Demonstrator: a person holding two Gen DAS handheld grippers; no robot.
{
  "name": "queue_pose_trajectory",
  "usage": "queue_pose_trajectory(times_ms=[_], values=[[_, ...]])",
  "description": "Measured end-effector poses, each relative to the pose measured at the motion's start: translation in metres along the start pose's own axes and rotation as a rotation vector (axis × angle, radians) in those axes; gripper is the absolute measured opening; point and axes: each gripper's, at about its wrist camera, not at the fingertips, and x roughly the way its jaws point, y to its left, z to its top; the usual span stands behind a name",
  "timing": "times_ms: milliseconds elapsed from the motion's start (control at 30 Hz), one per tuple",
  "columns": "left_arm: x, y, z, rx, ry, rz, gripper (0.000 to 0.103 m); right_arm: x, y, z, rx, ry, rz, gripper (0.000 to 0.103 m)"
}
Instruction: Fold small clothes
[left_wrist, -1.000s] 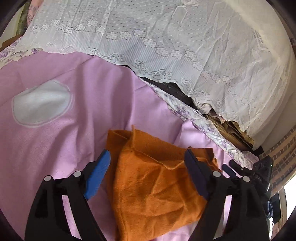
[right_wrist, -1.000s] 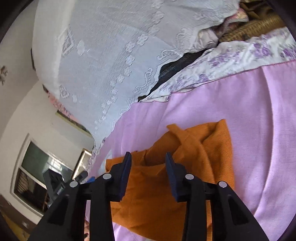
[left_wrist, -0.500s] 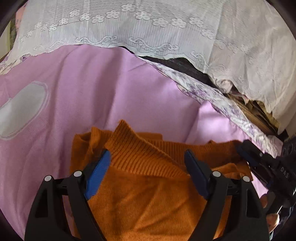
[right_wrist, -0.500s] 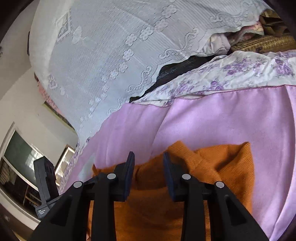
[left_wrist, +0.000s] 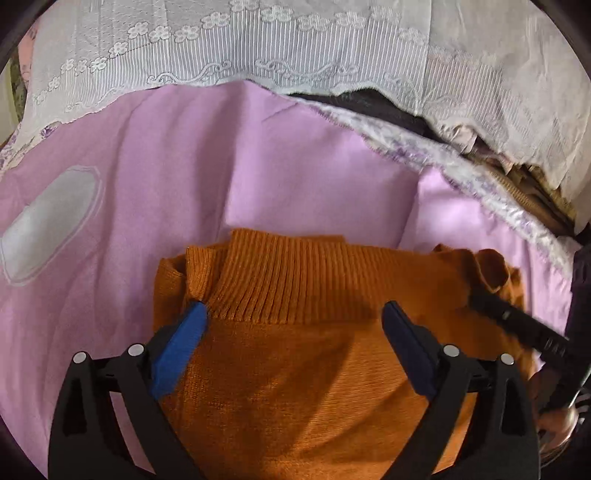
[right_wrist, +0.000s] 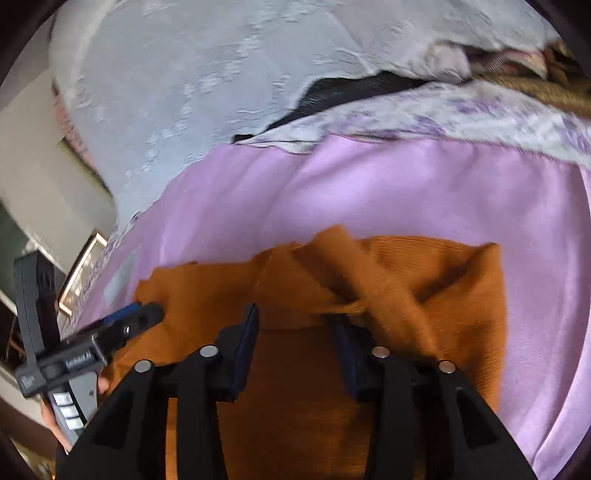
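Knit garment (left_wrist: 295, 332) laid on bedsheet (left_wrist: 295, 166), ribbed band toward far side. Left gripper (left_wrist: 293, 317) positioned over garment's near half, fingers spread to either side of ribbed band. Right gripper (right_wrist: 295, 321) positioned over garment's right part, bunched fold (right_wrist: 369, 280) just ahead of fingers. Oval patch (left_wrist: 48, 225) located on bedsheet, left of garment, well apart. Lace cover (left_wrist: 258, 44) draped behind bedsheet, overlapping its far edge. Floral border (left_wrist: 480, 177) located right of and behind garment.

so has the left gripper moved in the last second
Yes. The left gripper has gone forward over the orange sweater, toward the lace cloth.
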Motion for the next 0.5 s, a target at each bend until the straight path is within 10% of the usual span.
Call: queue_pose_trajectory(times_ms=[200, 500], values=[[-0.013, -0.022, -0.013, 0.119, -0.095, 0.187, 0.099, -0.012, -0.056, 0.001, 0.255, -0.059, 0.131, 0.0], [-0.064, -0.024, -0.039, 0.104, -0.176, -0.001, 0.099, -0.066, -0.001, -0.027, 0.009, -0.233, 0.146, 0.034]])
